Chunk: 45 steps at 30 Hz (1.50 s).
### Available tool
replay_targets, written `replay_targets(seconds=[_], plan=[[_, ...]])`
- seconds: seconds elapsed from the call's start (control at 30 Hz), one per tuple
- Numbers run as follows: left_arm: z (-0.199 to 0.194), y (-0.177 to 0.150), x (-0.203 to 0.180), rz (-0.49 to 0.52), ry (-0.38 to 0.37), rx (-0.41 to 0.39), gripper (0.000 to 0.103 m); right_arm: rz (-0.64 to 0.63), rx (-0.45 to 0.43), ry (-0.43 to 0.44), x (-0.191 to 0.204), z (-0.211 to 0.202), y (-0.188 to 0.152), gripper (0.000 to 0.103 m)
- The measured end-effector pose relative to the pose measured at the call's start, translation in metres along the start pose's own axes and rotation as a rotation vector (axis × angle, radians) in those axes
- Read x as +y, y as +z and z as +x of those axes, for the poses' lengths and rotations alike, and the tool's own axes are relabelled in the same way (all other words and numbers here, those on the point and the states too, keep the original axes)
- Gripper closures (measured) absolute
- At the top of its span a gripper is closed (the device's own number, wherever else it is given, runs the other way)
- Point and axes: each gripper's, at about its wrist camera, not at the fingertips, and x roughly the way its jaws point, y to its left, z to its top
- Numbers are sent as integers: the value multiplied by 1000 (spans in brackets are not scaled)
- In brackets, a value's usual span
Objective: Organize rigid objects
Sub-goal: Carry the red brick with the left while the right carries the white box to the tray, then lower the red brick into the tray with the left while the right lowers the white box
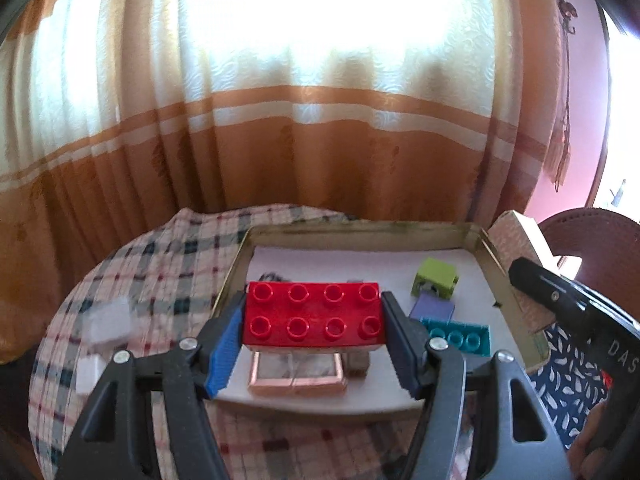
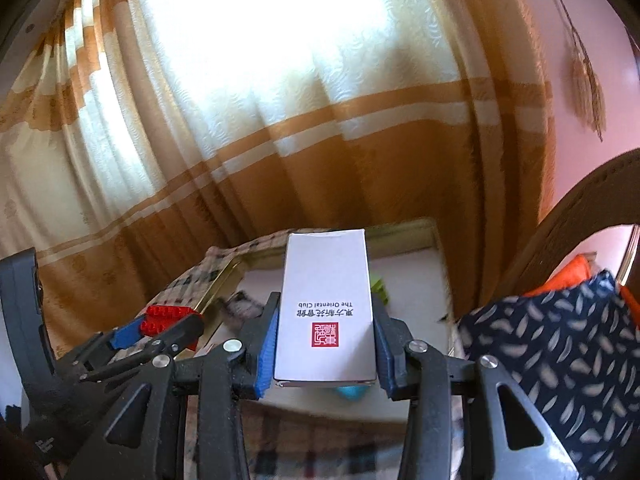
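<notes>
My left gripper (image 1: pixel 314 334) is shut on a red studded brick (image 1: pixel 314 316), held above the near edge of a shallow metal tray (image 1: pixel 360 229). In the tray lie a green block (image 1: pixel 435 278), a purple tile (image 1: pixel 434 307), a teal brick (image 1: pixel 460 334) and a pink frame (image 1: pixel 296 376). My right gripper (image 2: pixel 325 344) is shut on a white printed box (image 2: pixel 326 300), also over the tray (image 2: pixel 408 229). The right wrist view shows the left gripper with the red brick (image 2: pixel 168 316) at lower left. The right gripper's black body (image 1: pixel 560 300) shows at the right of the left wrist view.
The tray rests on a round table under a checked cloth (image 1: pixel 160 264). White blurred objects (image 1: pixel 106 320) lie on the cloth at left. A patterned box (image 1: pixel 516 240) leans by the tray's right rim. A chair back (image 2: pixel 580 216) and dark patterned fabric (image 2: pixel 560 340) stand right. Curtains hang behind.
</notes>
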Motion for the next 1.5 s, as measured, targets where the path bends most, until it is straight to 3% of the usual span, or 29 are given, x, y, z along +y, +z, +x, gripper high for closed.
replay_targets(seconds=[0.23,0.53,0.97,1.5], plan=[[30,28,-20,17,-44,20,38,-19,-17,-34,-18,17,28,60],[63,51,-39,54,-10,36,38,-23,-8,-88,-40,40,47,59],[108,47,-50,40,11,150,38,-31,64,-107,-45,68,51,59],[138,44,-70,159,62,316,38,-68,180,-140,-41,96,46,59]])
